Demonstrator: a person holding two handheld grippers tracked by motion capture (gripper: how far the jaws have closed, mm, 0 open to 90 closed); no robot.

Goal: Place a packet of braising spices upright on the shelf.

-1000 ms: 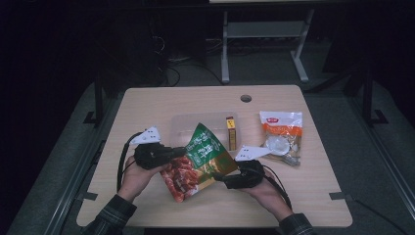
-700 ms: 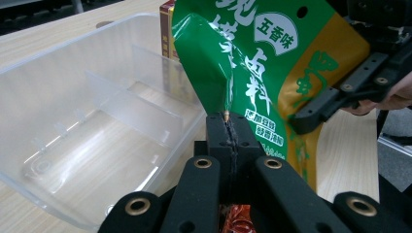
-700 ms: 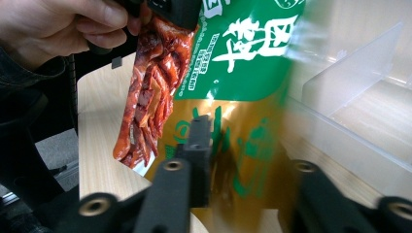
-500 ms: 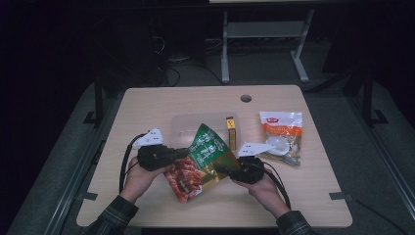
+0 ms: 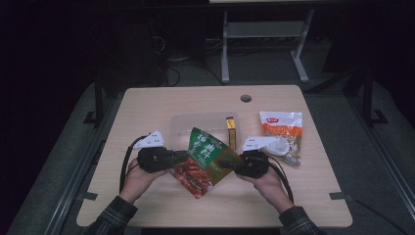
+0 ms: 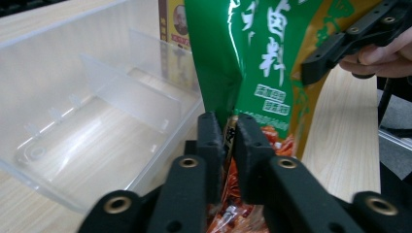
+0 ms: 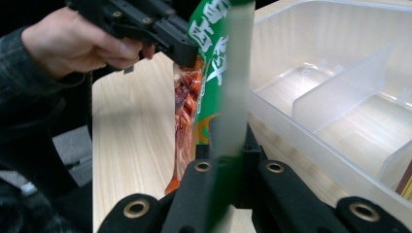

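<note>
Dim room, dark floor, grey frame legs standing behind a pale wooden bench.

Green and orange snack bag: hanging above the bench's near middle, stretched between both hand-held grippers, red contents showing through its clear lower part. Sitting just in front of the clear plastic divided box, overlapping its near edge in the high view.

Left hand-held gripper: lying level, pointing toward the bag's left edge. Gripping that edge; in the left gripper view the bag passing between the two black jaws, pads pressing on the film, though jaws having just been easing slightly apart.

Right hand-held gripper: lying level, pointing toward the bag's right edge. Clamping on that edge, jaws having just been closing; in the right gripper view the bag's edge rising blurred from between the closed jaws.

Small yellow carton: resting beside the box's right end.

White and orange packet: lying flat on the bench, well right of the bag, beyond the right hand-held gripper.

Round cable hole: sitting near the bench's far edge.
</note>
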